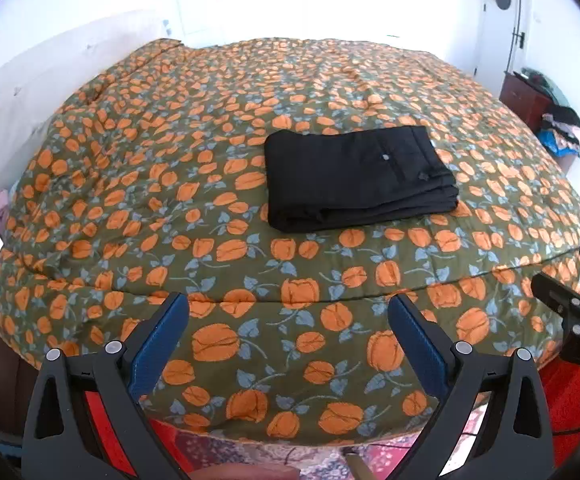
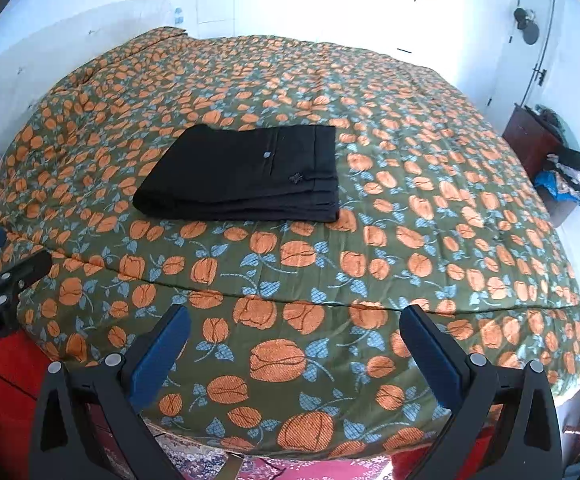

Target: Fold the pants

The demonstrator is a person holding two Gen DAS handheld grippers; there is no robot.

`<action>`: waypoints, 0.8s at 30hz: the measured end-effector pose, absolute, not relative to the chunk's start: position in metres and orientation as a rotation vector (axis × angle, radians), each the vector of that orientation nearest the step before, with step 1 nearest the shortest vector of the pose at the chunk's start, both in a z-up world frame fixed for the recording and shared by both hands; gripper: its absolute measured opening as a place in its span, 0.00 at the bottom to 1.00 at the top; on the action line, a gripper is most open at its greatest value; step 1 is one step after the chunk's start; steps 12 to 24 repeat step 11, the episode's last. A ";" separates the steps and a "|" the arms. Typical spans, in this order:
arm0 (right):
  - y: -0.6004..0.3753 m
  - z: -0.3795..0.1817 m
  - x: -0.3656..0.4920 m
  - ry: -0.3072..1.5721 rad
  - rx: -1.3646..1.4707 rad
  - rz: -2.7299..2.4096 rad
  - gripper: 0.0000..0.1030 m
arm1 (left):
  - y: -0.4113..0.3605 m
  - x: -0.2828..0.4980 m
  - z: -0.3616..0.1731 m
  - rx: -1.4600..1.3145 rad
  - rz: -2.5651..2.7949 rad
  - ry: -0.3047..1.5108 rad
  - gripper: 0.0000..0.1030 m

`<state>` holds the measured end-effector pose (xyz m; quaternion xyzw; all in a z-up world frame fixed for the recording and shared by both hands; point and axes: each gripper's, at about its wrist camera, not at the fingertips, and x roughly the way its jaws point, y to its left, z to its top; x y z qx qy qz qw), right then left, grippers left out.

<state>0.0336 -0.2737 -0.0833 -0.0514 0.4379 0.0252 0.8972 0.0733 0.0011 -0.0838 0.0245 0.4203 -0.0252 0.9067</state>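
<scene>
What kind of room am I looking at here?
Most likely a bedroom. A large bed under a quilt printed with orange flowers fills the view, folded black pants lie on it, and a dark wooden cabinet with a pile of clothes stands by the door.

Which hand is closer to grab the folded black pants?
Neither clearly. Both the left gripper and right gripper hang open, short of the pants; they look fully folded.
</scene>
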 end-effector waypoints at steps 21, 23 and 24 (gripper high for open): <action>-0.277 -0.077 0.022 0.898 -0.079 0.036 1.00 | 0.000 0.063 -0.086 0.050 -0.033 0.859 0.97; -0.277 -0.077 0.022 0.898 -0.079 0.036 1.00 | 0.000 0.063 -0.086 0.050 -0.033 0.859 0.97; -0.277 -0.077 0.022 0.898 -0.079 0.036 1.00 | 0.000 0.063 -0.086 0.050 -0.033 0.859 0.97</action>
